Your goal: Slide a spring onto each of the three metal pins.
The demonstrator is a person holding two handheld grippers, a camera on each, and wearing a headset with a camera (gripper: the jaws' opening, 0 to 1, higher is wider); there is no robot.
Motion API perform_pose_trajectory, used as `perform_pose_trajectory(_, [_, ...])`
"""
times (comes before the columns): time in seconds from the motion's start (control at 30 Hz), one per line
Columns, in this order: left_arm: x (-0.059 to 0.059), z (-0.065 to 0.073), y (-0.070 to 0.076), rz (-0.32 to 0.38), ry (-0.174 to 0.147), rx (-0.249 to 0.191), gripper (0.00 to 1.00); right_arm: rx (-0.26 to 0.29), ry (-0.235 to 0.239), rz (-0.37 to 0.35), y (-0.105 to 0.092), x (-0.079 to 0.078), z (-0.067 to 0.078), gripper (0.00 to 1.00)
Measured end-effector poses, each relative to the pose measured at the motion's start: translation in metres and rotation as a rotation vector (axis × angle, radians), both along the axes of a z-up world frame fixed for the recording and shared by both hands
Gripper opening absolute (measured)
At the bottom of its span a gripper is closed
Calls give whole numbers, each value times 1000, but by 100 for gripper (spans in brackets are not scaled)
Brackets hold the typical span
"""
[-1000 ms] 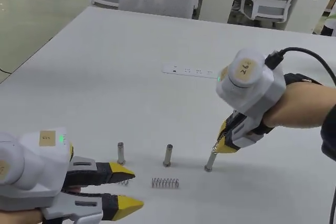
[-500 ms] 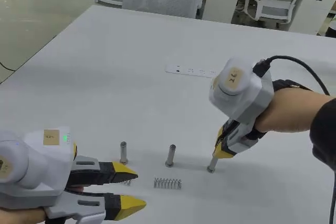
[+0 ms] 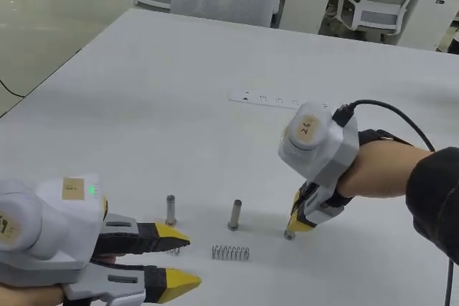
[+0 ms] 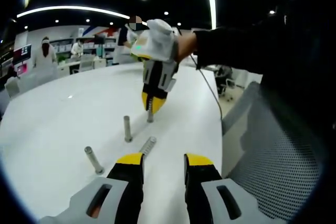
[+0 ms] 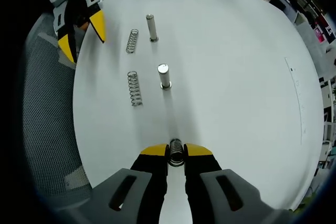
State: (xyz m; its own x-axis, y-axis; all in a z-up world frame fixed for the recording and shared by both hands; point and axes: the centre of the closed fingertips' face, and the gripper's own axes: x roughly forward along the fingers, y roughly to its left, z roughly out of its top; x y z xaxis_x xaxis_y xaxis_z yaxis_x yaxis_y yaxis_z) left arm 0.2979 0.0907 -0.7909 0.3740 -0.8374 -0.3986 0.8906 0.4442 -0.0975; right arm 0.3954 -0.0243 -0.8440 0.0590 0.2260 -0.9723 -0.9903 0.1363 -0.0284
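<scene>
- Widest thing: white tabletop (image 3: 179, 105). All the action sits at its near edge.
- Near-left, left tool (image 3: 188, 259) hangs low, jaws apart, nothing betw them. Idle.
- Over to the right tool (image 3: 295, 226): nose-down on the right pin (image 3: 289, 234), jaws clamped on the held spring (image 5: 176, 152), seen end-on betw the yellow tips in the right gripper view.
- Step, I'd say: spring no. 1 going onto that pin.
- Next move prob needs the coil kept in line w/ the pin axis, a push down, then release.
- The left pin (image 3: 171, 210) and mid pin (image 3: 234, 215) stand upright, both bare.
- Flat on the tabletop: long spring (image 3: 230, 252) just in front of the mid pin, short spring (image 3: 173, 250) by the left tool's upper tip.
- Hard to call: the tool hides most of the right pin, so can't tell if the coil has caught its top yet.
</scene>
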Motion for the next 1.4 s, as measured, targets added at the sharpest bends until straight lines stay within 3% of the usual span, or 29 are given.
perform_pose_trajectory(0.27, [0,0,0,0,-1,0,23,-10,7,-11,-2,-1,-11,8])
perform_pose_trajectory(0.77, [0,0,0,-1,-2,5,23,8,-3,-14,0,0,-13,12])
perform_pose_trajectory(1.23, [-1,-1,0,-6,-1,9,23,32,-57,1,4,-1,8,18])
perform_pose_trajectory(1.4, [-1,-1,0,-5,-1,11,23,44,-70,23,10,-8,19,17])
